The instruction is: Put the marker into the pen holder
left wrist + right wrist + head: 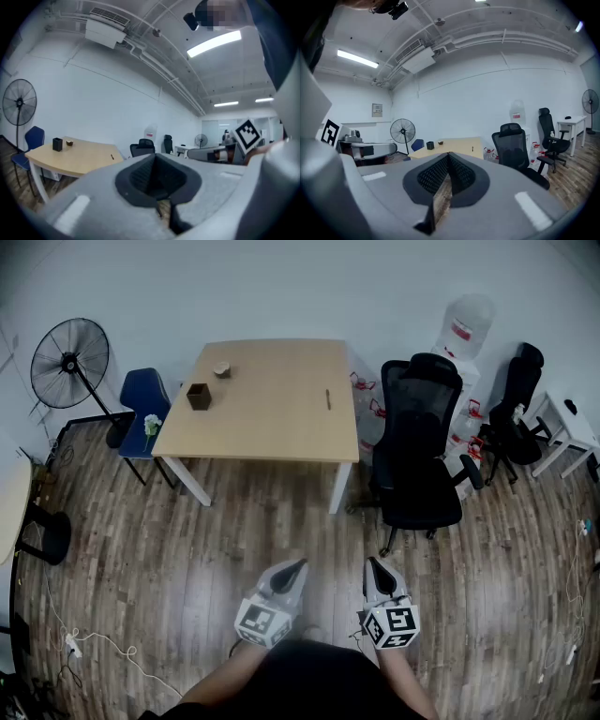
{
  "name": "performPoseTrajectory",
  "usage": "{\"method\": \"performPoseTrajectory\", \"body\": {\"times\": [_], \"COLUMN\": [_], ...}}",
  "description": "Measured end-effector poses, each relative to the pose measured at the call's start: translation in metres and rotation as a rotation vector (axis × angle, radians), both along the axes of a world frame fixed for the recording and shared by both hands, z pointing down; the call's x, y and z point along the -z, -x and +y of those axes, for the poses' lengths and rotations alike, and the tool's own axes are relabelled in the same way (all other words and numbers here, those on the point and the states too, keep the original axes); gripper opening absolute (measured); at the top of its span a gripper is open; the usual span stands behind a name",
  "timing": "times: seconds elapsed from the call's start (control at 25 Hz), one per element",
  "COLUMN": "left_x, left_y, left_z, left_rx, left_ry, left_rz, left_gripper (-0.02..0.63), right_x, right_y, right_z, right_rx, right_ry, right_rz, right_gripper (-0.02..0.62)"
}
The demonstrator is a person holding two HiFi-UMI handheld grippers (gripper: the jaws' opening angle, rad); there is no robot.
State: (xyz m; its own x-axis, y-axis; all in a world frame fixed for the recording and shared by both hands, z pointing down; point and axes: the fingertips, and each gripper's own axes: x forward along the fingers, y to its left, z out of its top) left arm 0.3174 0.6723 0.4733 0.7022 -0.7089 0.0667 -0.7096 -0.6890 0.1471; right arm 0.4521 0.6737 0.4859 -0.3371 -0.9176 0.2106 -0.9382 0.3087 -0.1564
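Observation:
A slim dark marker (327, 398) lies on the right part of the light wooden table (272, 423), far ahead of me. The pen holder (198, 396), a small dark brown box, stands near the table's left edge. My left gripper (299, 565) and right gripper (371, 563) hang low over the wood floor, well short of the table, both shut and empty. In the left gripper view the pen holder (57, 144) and marker (112, 157) are small beyond the left gripper (154, 158). The right gripper view shows the pen holder (429, 146) and marker (472, 149) past the right gripper (448, 154).
A small round object (221, 369) sits behind the pen holder. A black office chair (417, 460) stands right of the table, a blue chair (142, 399) and a standing fan (70, 362) to its left. Cables (94, 645) lie on the floor at the lower left.

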Motion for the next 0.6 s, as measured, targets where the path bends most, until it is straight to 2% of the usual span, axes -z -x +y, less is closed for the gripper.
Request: {"method": "performPoseTrajectory", "body": {"times": [0.2, 0.4, 0.6], "left_x": [0.007, 0.007, -0.002], "left_y": [-0.008, -0.001, 0.006], "left_z": [0.000, -0.006, -0.028], "left_rx": [0.014, 0.053, 0.068], "left_ry": [-0.010, -0.027, -0.020], "left_rz": [-0.016, -0.025, -0.023], "left_gripper": [0.003, 0.003, 0.003], "right_x": [0.010, 0.005, -0.005], "right_y": [-0.008, -0.008, 0.011], "right_z": [0.001, -0.008, -0.028], "right_rx": [0.010, 0.028, 0.081], "right_ry": [-0.037, -0.049, -0.052], "right_rz": [-0.011, -0.085, -0.037], "right_gripper": [0.000, 0.000, 0.000]}}
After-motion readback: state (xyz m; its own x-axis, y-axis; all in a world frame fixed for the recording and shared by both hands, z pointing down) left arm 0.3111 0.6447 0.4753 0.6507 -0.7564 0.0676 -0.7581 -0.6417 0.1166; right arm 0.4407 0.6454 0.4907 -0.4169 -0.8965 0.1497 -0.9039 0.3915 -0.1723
